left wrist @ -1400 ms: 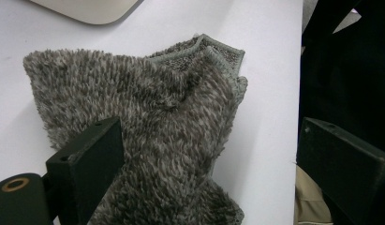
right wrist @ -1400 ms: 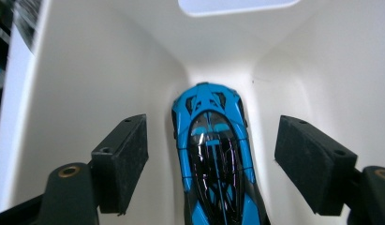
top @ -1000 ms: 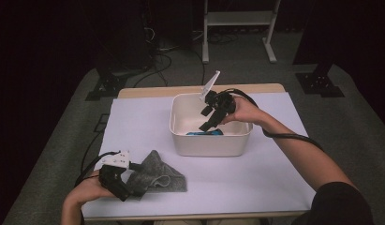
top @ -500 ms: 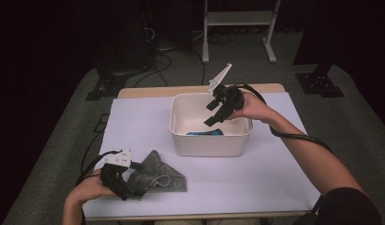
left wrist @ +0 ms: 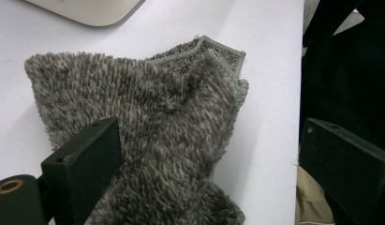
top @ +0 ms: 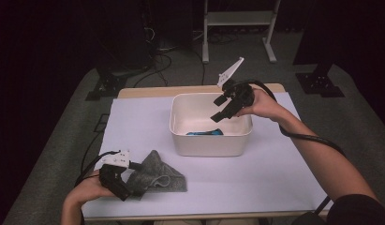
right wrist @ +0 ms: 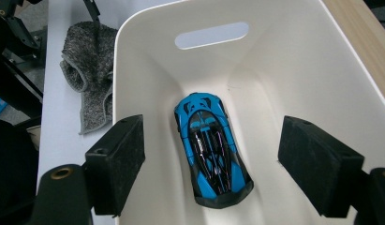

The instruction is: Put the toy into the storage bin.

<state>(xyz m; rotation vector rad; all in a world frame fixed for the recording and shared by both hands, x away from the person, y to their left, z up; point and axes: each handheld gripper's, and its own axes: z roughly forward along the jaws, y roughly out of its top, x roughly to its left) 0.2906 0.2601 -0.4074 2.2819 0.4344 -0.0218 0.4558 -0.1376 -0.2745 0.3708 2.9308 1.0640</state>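
Your right hand-held gripper (top: 224, 107) hangs above the white bin (top: 181, 136) with its jaws spread wide and nothing between them; the blue toy car (right wrist: 211, 147) lies on the floor of the bin, directly under those jaws in the right gripper view, so I judge that the car is already placed and this hand has no load now; your left hand-held gripper (top: 119, 183) is low at the near left corner of the desk (top: 255, 178), its jaws also wide, standing on both sides of the grey fluffy cloth (left wrist: 148, 140) without pressing it; the cloth lies crumpled flat on the desk, well apart from the bin; the step in hand seems to be the grasp of the cloth; for the next move you need to lower the left jaws around a thick fold, close them firmly because the pile is soft, and keep the right hand away from the bin opening.
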